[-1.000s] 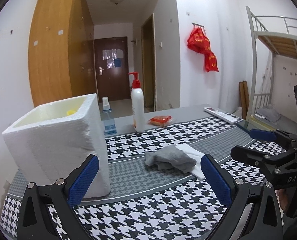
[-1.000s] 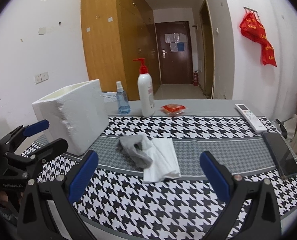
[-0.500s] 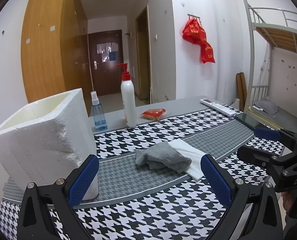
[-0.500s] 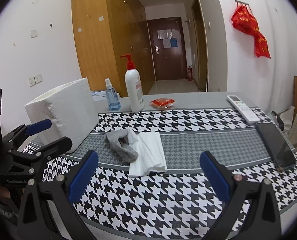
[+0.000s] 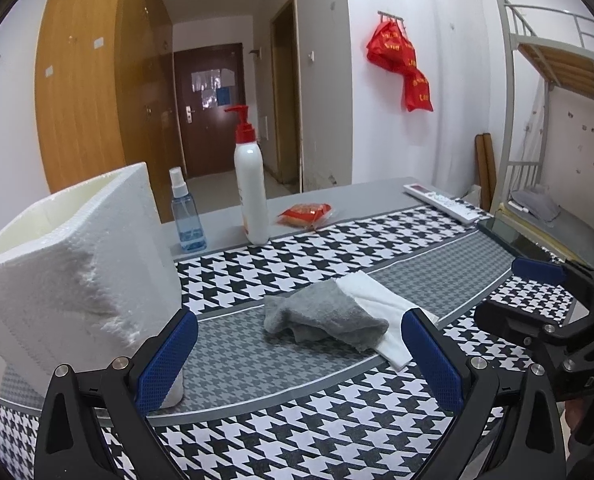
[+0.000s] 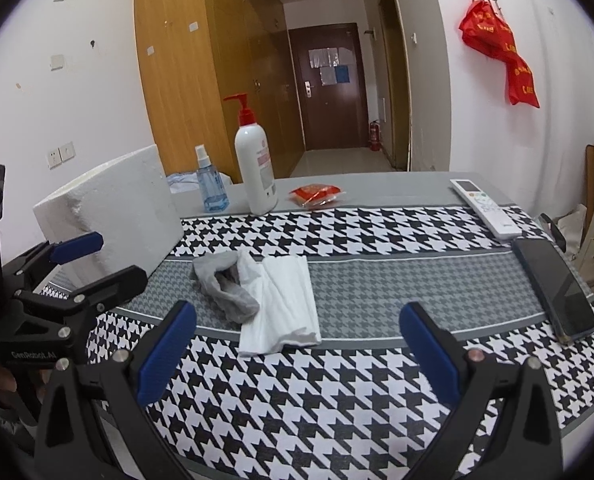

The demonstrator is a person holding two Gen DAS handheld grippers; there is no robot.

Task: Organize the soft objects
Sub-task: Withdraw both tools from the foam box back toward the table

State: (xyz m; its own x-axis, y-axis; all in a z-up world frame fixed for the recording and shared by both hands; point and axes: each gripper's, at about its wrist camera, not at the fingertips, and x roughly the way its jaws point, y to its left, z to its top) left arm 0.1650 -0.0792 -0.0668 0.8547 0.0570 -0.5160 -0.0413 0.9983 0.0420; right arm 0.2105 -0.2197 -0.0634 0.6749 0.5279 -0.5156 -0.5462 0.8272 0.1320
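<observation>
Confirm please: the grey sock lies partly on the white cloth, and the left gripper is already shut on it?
Not quite. The grey sock does lie partly on the white cloth, but the left gripper is open: in the left wrist view its fingers stand wide apart, short of the sock, holding nothing.

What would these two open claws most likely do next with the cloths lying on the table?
Probably the left gripper eases forward and down over the gray sock. It lies on top of the white cloth, nearest the open foam box, and both grippers are open and empty.
</observation>
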